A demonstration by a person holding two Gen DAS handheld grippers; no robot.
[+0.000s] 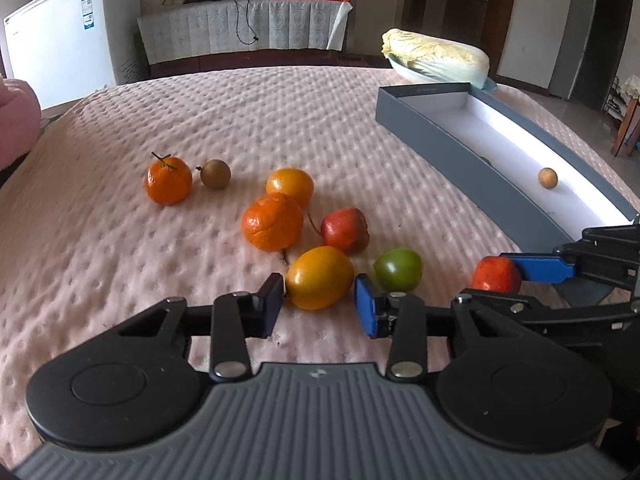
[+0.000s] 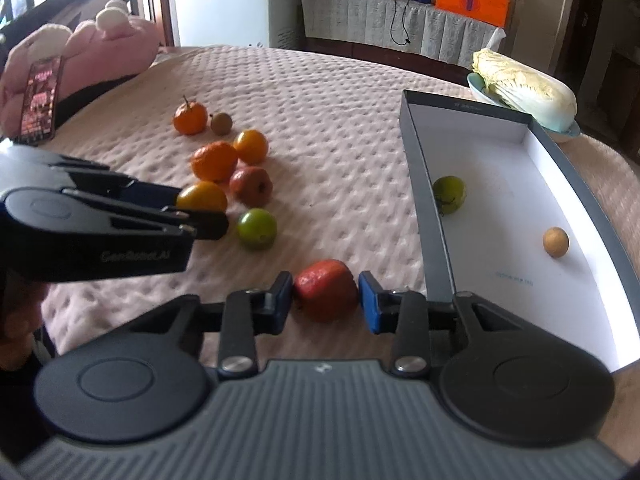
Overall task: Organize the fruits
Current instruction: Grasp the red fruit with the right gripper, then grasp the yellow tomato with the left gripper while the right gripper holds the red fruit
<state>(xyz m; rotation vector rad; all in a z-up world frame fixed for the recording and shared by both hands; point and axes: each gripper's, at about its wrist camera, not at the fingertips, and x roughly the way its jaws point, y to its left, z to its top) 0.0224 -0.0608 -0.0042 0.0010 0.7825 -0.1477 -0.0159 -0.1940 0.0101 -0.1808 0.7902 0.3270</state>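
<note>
My left gripper is shut on a yellow-orange fruit that rests on the pink quilt; both pads touch its sides. My right gripper is shut on a red fruit beside the near corner of the grey box. Inside the box lie a green fruit and a small brown fruit. Loose on the quilt are a stemmed tangerine, a brown fruit, a yellow fruit, an orange, a red fruit and a green fruit.
A cabbage lies on a dish behind the box. A pink plush and a phone sit at the quilt's left edge. Beyond the bed stand a white freezer and a covered bench.
</note>
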